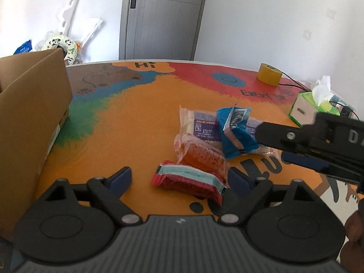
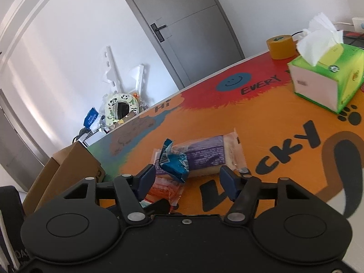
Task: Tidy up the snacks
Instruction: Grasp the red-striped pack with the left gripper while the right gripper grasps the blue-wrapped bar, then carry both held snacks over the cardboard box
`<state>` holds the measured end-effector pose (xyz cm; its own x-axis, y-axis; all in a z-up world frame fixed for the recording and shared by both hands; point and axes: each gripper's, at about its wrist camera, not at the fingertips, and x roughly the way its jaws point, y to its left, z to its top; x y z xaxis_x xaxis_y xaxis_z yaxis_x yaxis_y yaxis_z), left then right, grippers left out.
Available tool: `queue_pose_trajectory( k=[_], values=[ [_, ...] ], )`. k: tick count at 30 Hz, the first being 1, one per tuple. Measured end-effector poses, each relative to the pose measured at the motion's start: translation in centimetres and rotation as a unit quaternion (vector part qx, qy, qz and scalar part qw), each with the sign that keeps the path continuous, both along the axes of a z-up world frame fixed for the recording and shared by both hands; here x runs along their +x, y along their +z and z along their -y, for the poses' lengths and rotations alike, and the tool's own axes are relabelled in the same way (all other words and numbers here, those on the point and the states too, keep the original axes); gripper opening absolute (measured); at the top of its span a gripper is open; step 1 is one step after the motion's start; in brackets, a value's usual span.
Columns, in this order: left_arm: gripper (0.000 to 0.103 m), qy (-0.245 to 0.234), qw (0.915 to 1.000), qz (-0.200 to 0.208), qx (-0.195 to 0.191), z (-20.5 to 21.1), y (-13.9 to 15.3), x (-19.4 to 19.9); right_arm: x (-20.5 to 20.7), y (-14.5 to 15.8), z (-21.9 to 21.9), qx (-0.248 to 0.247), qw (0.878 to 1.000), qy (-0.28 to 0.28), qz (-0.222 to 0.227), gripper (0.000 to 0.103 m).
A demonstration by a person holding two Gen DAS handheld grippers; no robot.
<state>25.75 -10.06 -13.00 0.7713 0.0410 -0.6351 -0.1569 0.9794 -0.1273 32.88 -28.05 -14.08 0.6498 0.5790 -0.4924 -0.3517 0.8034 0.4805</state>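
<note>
Right of the box, both claws, left and right, gape over snacks.

Left gripper: jaws spread wide, nothing held, low over the surface. Right gripper: jaws spread wide, tilted.
</note>
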Motion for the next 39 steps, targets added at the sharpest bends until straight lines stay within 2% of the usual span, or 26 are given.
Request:
queue_pose_trajectory(
  k=[1,3,4,9,18,19,21,39],
  values=[
    [0.082,0.0,1.0,0.002,0.003,0.0,0.0,0.0,0.1,0.0,-0.2,-0.001,1.0,0.002,-0.001,0.062],
    [0.064,-0.002,1.0,0.006,0.006,-0.3,0.0,0.0,0.4,-0.2,-0.6,-0.004,1.0,0.002,-0.002,0.06],
    [0.059,-0.003,1.0,0.006,0.006,-0.5,0.1,-0.1,0.5,-0.2,-0.8,-0.006,1.0,0.003,-0.004,0.059],
    [0.047,0.001,0.9999,0.01,-0.012,-1.9,0.4,-0.3,0.9,-0.4,-1.9,-0.009,1.0,0.002,-0.009,0.056],
    [0.044,0.007,0.9991,0.014,-0.039,-3.5,1.0,-0.8,1.5,-0.1,-3.4,-0.026,1.0,-0.004,-0.006,0.052],
    [0.044,0.008,0.999,0.015,-0.041,-3.6,1.0,-0.9,1.6,-0.1,-3.6,-0.032,0.999,-0.006,-0.003,0.05],
    [0.044,0.009,0.9986,0.019,-0.048,-3.8,1.2,-1.0,1.7,-0.2,-3.7,-0.035,0.999,-0.002,-0.002,0.035],
    [0.044,0.009,0.994,0.084,-0.07,-4.6,4.5,-4.9,-3.0,1.8,-2.5,-0.006,0.998,-0.014,0.055,0.03]
  ],
)
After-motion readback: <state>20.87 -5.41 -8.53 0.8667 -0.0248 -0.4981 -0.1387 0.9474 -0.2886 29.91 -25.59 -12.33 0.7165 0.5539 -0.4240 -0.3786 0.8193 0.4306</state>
